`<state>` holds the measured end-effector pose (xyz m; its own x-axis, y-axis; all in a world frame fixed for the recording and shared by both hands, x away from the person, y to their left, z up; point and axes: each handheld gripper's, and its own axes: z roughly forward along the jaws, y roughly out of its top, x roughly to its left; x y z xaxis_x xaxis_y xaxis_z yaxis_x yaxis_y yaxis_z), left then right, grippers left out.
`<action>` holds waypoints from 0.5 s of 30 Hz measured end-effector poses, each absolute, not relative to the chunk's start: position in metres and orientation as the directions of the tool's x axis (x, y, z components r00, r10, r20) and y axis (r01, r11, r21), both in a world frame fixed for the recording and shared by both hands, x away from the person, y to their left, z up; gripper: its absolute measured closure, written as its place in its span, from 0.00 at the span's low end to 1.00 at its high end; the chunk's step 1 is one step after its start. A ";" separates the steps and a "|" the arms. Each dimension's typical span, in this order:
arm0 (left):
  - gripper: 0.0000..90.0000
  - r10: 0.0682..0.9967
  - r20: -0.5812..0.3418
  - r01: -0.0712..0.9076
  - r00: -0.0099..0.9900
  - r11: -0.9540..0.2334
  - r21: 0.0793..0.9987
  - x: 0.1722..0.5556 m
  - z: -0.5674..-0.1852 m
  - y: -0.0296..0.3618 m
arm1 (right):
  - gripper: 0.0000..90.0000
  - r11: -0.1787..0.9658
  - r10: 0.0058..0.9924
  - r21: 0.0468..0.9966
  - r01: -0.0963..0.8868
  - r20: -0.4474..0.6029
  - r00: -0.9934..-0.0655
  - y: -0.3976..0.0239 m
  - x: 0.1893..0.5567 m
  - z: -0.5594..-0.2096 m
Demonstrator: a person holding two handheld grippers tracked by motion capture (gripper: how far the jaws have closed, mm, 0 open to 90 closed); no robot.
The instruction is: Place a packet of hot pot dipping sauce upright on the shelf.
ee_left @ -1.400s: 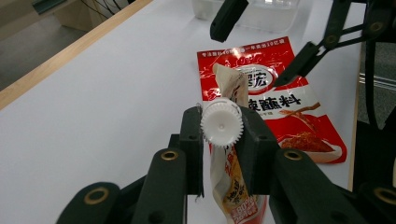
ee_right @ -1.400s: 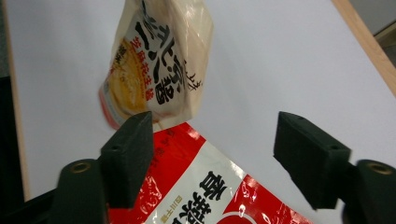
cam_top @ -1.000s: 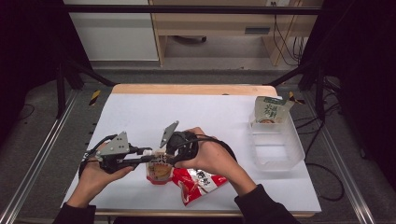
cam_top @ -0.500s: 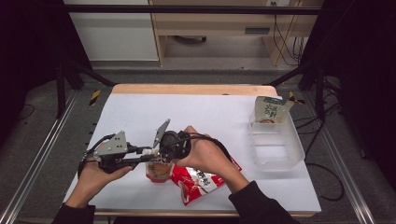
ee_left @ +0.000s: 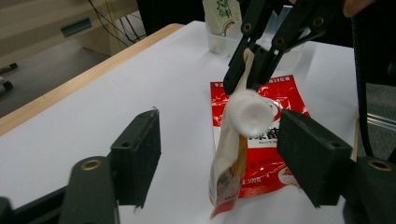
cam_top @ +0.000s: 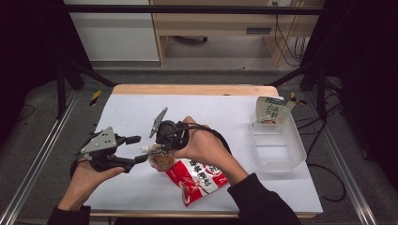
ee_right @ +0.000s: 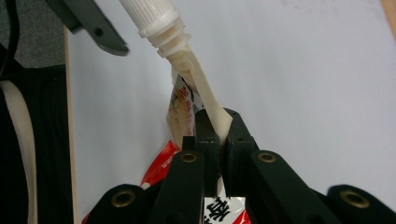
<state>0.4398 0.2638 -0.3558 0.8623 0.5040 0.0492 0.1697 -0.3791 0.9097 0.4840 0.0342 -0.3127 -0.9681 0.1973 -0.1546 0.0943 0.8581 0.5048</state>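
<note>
A small spouted pouch [cam_top: 159, 160] with a white screw cap [ee_left: 250, 112] hangs tilted just above the table. My right gripper [cam_top: 157, 151] is shut on the pouch's top seam beside the spout [ee_right: 154, 18], and the jaws pinch the cream edge [ee_right: 217, 126]. My left gripper [cam_top: 138, 149] has just been opening. Its jaws [ee_left: 224, 140] now stand apart on either side of the cap without touching it. A red snack packet [cam_top: 199, 180] lies flat on the white table under the pouch.
At the right of the table stands a clear plastic tub [cam_top: 277, 150], and a green-and-white packet [cam_top: 271, 111] leans on its far end. Bare white tabletop [cam_top: 211, 110] stretches behind both hands. The table's wooden edge [cam_top: 187, 89] runs along the far side.
My left gripper's jaws have spread apart and let go of the cap. The right gripper has risen a little with the pouch held in it.
</note>
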 end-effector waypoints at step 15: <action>0.07 0.636 0.002 0.316 0.771 -0.385 0.867 0.455 -0.411 0.277 | 0.97 0.861 0.253 0.492 0.131 -0.190 -0.948 0.016 0.505 -0.295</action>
